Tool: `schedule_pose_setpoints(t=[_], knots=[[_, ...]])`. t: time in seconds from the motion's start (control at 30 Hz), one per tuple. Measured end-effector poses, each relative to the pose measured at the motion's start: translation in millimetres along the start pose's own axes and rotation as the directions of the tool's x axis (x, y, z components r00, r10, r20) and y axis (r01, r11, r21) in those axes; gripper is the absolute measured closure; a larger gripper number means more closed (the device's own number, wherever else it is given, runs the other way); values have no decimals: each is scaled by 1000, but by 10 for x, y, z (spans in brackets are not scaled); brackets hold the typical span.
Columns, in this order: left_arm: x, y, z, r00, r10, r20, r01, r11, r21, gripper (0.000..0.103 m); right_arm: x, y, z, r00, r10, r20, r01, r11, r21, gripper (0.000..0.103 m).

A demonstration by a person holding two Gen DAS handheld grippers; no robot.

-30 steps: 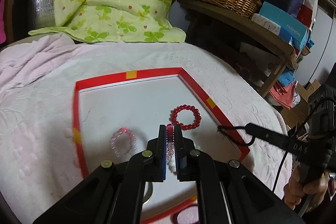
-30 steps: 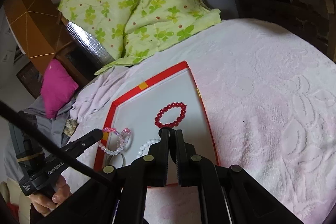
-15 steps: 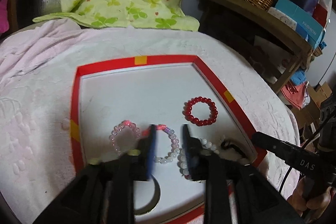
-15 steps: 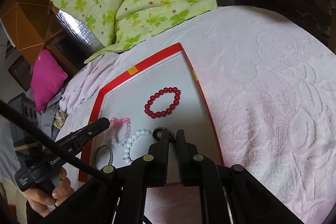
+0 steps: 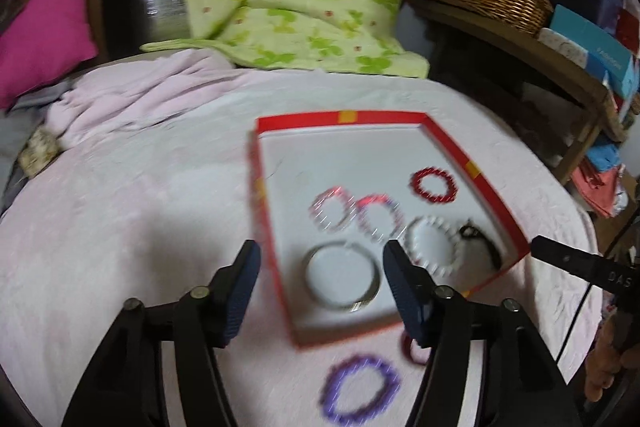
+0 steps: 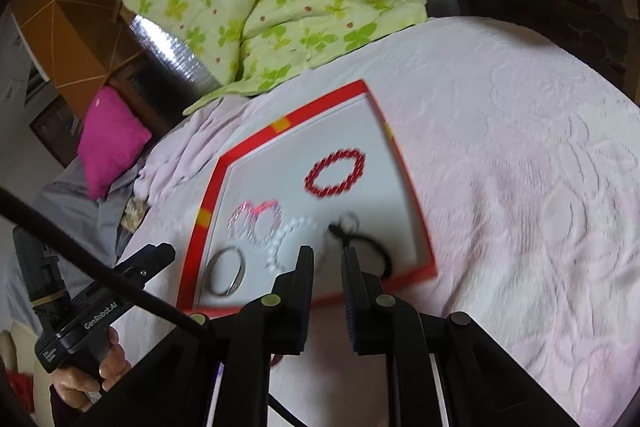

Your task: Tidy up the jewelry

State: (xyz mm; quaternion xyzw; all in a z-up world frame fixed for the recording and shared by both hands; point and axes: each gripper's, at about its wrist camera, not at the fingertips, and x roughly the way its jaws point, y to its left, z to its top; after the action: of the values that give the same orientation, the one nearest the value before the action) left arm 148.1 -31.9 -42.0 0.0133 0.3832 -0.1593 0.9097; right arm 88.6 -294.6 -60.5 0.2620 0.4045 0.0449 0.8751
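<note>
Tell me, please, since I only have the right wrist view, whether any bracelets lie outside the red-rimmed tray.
Observer: Yes. The left wrist view shows a purple beaded bracelet on the pink cloth, just outside the tray's near rim.
Operator: Is that the only one?
Observer: No, a red bracelet lies beside it, partly hidden behind a finger of the left gripper.
Operator: Are the left jaws holding anything?
Observer: No. They are opening and grip nothing; the silver bangle lying in the tray shows between them.
</note>
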Motion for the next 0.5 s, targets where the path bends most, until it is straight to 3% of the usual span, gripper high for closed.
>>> schedule_pose_setpoints(t=[0.2, 0.4, 0.5], knots=[[-252, -33, -494, 994, 97, -41, -95, 994, 56, 36, -63, 81, -219, 999, -42, -20, 40, 998, -58, 87], [-381, -79, -881, 983, 165, -77, -154, 978, 139, 33, -111, 101, -340, 998, -22, -55, 19, 998, -63, 87], [-374, -27, -945, 979, 182, -91, -168, 975, 144, 33, -106, 113, -385, 997, 4, -81, -8, 999, -44, 70]])
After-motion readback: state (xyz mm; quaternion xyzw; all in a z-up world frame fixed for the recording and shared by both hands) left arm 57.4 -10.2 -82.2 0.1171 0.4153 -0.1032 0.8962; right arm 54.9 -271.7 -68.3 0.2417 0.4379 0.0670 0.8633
